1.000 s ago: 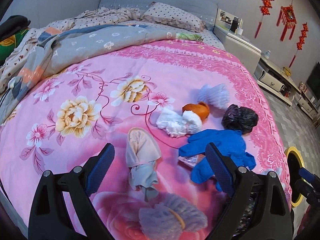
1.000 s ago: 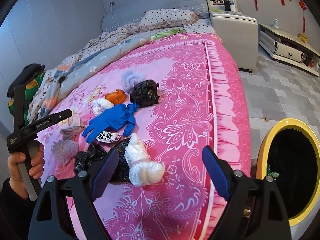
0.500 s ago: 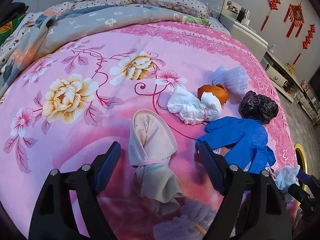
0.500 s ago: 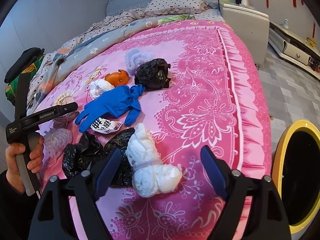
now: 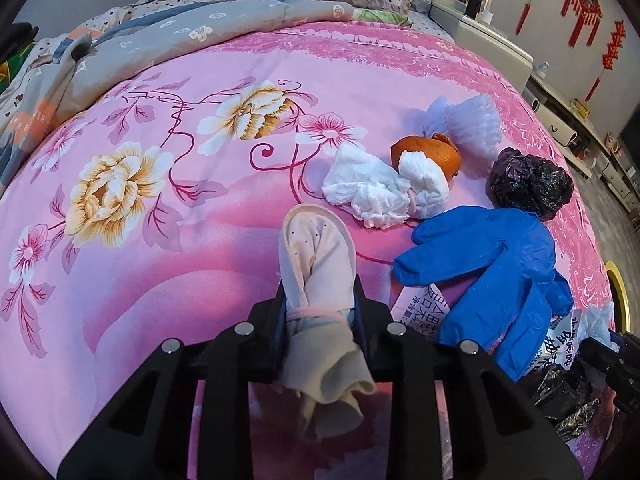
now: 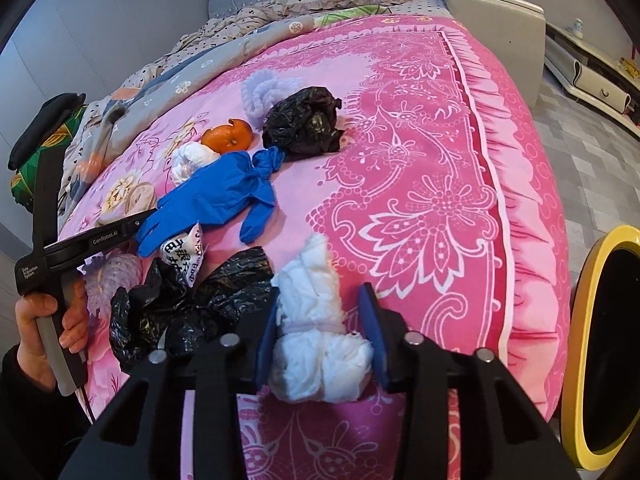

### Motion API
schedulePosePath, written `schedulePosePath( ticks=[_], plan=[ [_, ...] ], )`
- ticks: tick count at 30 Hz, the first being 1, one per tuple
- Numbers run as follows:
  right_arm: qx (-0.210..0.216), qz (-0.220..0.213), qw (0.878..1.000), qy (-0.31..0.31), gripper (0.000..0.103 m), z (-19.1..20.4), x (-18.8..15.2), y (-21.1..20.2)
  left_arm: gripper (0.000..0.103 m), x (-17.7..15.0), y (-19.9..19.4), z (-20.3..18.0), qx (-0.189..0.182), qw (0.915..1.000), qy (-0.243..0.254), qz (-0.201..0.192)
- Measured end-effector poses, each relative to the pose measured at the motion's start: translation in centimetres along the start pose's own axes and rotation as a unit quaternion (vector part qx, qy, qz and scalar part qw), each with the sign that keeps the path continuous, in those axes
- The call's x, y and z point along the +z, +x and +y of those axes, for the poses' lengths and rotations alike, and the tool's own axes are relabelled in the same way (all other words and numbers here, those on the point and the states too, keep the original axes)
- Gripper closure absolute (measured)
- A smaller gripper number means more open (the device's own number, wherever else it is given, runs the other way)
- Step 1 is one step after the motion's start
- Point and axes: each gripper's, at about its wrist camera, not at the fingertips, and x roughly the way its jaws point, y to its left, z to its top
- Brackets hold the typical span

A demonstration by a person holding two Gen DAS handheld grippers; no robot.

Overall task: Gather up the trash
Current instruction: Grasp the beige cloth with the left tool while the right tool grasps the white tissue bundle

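Note:
On the pink flowered bedspread [image 5: 168,288], my left gripper [image 5: 320,312] is closing on a beige cloth bundle [image 5: 316,252], its pads pinching the tied waist. In the right wrist view, my right gripper [image 6: 320,336] is closing on a white tissue bundle [image 6: 316,292], whose banded middle sits between the blue pads and touches them. Other trash lies beyond: a blue glove [image 6: 224,196], an orange peel [image 6: 228,136], a balled black bag [image 6: 304,120], a pale foam net [image 6: 264,88] and a crumpled black bag [image 6: 188,308].
A yellow-rimmed bin [image 6: 580,320] stands on the floor right of the bed. A hand [image 6: 44,320] grips the left tool's handle at the left edge. A rumpled grey quilt [image 5: 180,32] and pillows cover the bed's far end, with a white bedside cabinet [image 6: 492,4] behind.
Both grippers came down toward the bed and their jaws went from wide apart to narrow, the left around the beige bundle, the right around the white bundle.

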Motion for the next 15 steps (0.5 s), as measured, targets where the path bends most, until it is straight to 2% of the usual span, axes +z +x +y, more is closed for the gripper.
schedulePosePath(
  ticks=[5,15],
  plan=[
    [0.009,0.0,1.0,0.012,0.075,-0.3,-0.1,-0.4,0.078,0.2,-0.5,0.4,-0.01,0.9999,-0.014,-0.003],
    [0.027,-0.012,0.999,0.022,0.076,-0.2,0.0,-2.4,0.079,0.4,-2.8,0.8,-0.017,0.9993,-0.026,-0.019]
  ],
)
